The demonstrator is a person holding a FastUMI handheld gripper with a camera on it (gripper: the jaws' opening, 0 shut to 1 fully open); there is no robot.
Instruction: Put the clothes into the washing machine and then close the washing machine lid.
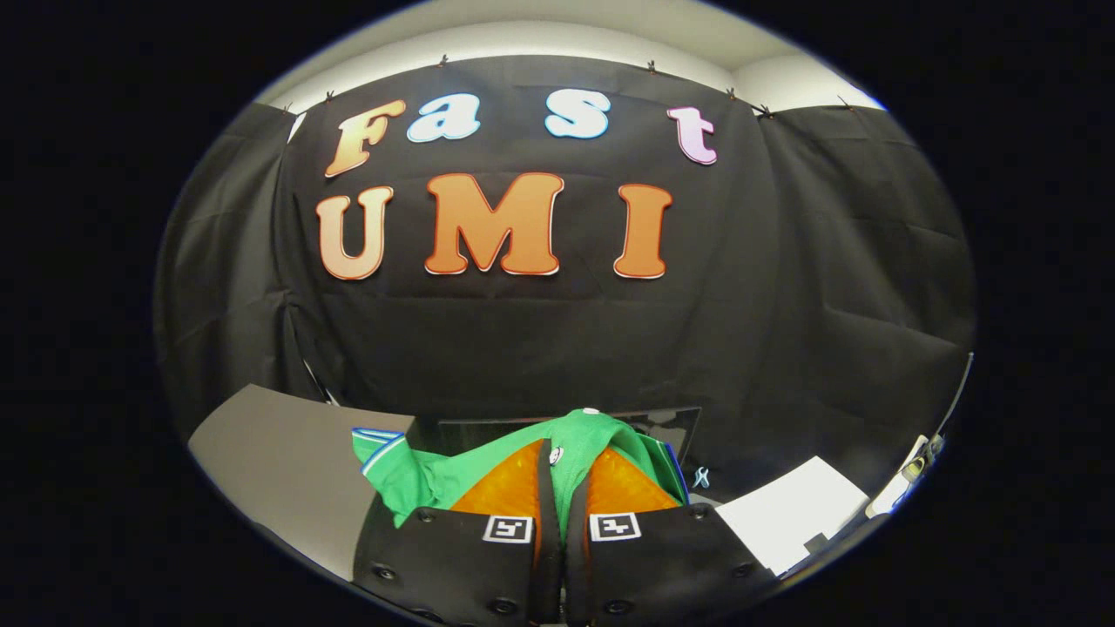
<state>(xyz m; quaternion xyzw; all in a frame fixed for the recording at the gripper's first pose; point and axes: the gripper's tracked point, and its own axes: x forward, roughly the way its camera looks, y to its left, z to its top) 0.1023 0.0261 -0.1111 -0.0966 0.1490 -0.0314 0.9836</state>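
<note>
My gripper (562,470) is shut on a green garment (418,477). The cloth is pinched between the two fingers and bulges up just past their tips, with a small white button showing at the pinch. A sleeve with a white and blue striped cuff hangs out to the left of the fingers. Behind the garment stands a dark glossy panel (671,427), which may be the washing machine's raised lid; the machine's opening is hidden.
A grey flat surface (279,461) lies to the left of the fingers. A white surface (793,514) sits to the right, with small objects at its far right end. The black cloth wall closes off the space beyond.
</note>
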